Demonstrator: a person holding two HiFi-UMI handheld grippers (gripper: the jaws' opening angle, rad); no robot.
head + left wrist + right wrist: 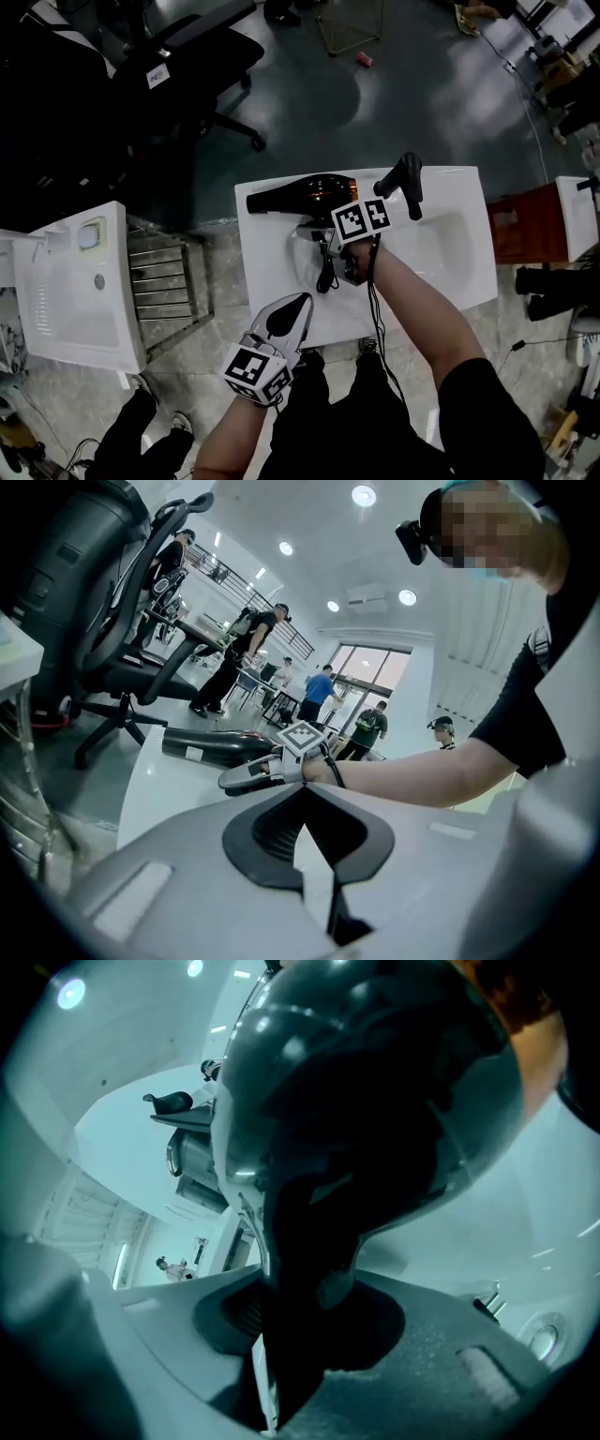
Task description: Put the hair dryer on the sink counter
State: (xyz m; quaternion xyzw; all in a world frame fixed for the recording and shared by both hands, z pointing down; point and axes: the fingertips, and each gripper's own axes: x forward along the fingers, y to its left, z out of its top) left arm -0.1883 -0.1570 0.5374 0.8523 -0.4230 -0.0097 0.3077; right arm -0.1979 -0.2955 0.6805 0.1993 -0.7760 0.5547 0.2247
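The black hair dryer point(300, 194) with an orange band lies along the back left of the white sink counter point(272, 291); its handle points toward me. My right gripper point(330, 258) straddles that handle. In the right gripper view the dryer point(375, 1101) fills the frame. Its dark handle stands between the jaws of my right gripper point(314, 1309), and a thin bright gap shows beside the left pad. My left gripper point(292, 309) hovers over the counter's front edge, shut and empty. In the left gripper view, my left gripper point(305, 808) points at the dryer point(211, 745) and the right gripper point(253, 775).
A black faucet point(405, 180) stands behind the basin point(441, 253). A black cord point(375, 309) hangs along my right forearm. A second white sink point(75, 281) and a metal rack point(164, 281) are at the left. An office chair point(178, 66) stands behind, and people stand beyond the counter.
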